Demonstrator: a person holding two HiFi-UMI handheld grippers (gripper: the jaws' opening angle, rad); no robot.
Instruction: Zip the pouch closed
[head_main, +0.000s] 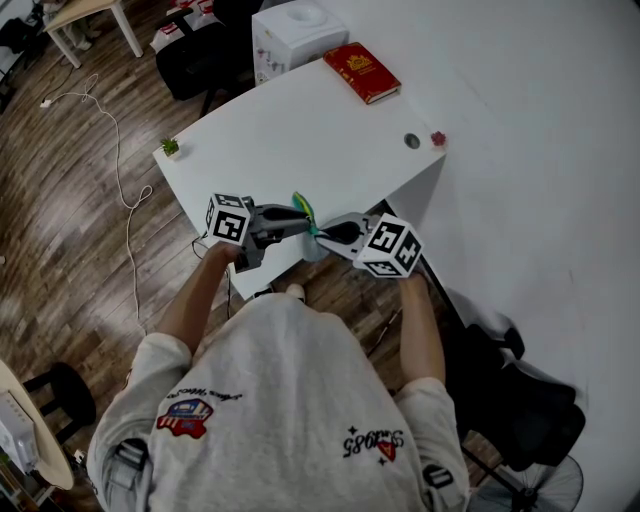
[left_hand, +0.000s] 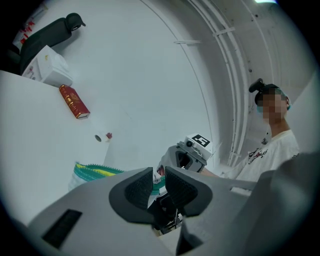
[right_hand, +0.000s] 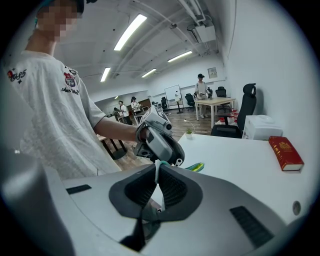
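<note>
A small pouch (head_main: 305, 215) with green, yellow and white stripes hangs in the air just off the near edge of the white table (head_main: 300, 130), held between both grippers. My right gripper (head_main: 325, 237) is shut on its white and teal edge; in the right gripper view the pads (right_hand: 170, 187) pinch that edge. My left gripper (head_main: 298, 225) faces it from the left. In the left gripper view a strip of the pouch (left_hand: 95, 172) lies between the jaws of the left gripper (left_hand: 159, 182), with a gap still showing beside it. The zipper itself is hidden.
On the table lie a red book (head_main: 362, 72), a white box (head_main: 292, 35), a tiny potted plant (head_main: 170, 147) at the left corner and two small round items (head_main: 412, 141). A black chair (head_main: 190, 60) stands behind the table. A cable (head_main: 120, 170) runs over the wooden floor.
</note>
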